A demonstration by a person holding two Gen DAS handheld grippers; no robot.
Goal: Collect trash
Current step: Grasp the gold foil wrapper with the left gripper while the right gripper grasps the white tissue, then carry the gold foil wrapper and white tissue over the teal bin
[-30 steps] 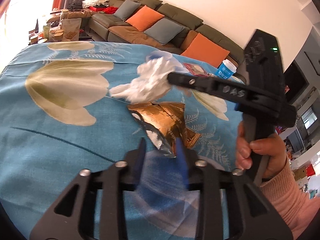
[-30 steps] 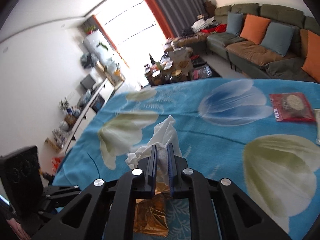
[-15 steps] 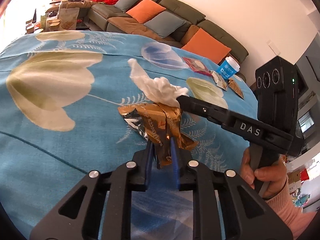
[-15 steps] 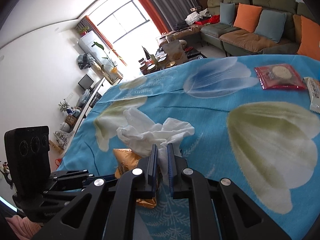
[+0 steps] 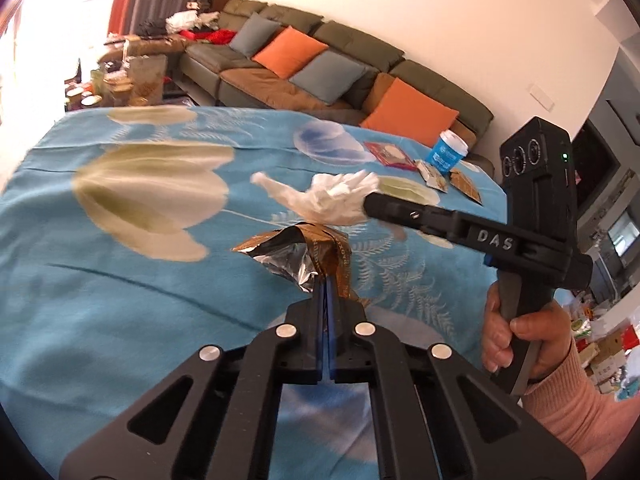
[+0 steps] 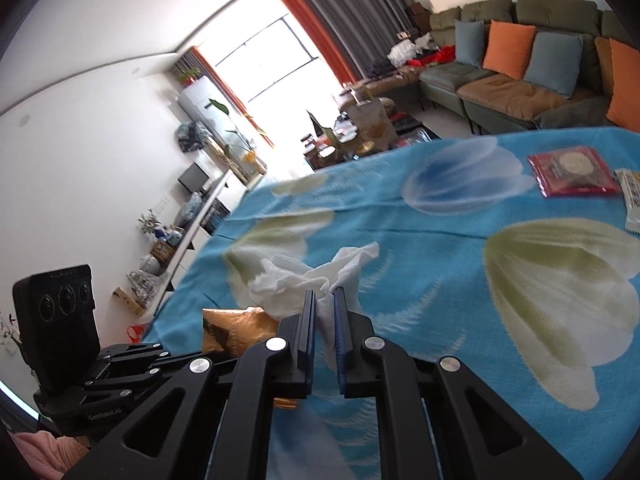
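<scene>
The left gripper (image 5: 325, 285) pinches the gold wrapper (image 5: 310, 252), just below the tissue (image 5: 334, 200). The right gripper (image 6: 325, 300) clamps that tissue (both loads clear of the blue cloth (image 5: 100, 300)).

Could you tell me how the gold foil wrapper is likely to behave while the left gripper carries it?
The gold foil wrapper looks thin and creased, so probably very light and floppy. Pinched by one edge in the left gripper, its loose end may flap or slip.

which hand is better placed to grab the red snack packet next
Neither is free: the left gripper is shut on the gold wrapper, the right gripper on the tissue. Once emptied, probably right: the red packet lies on its side.
</scene>
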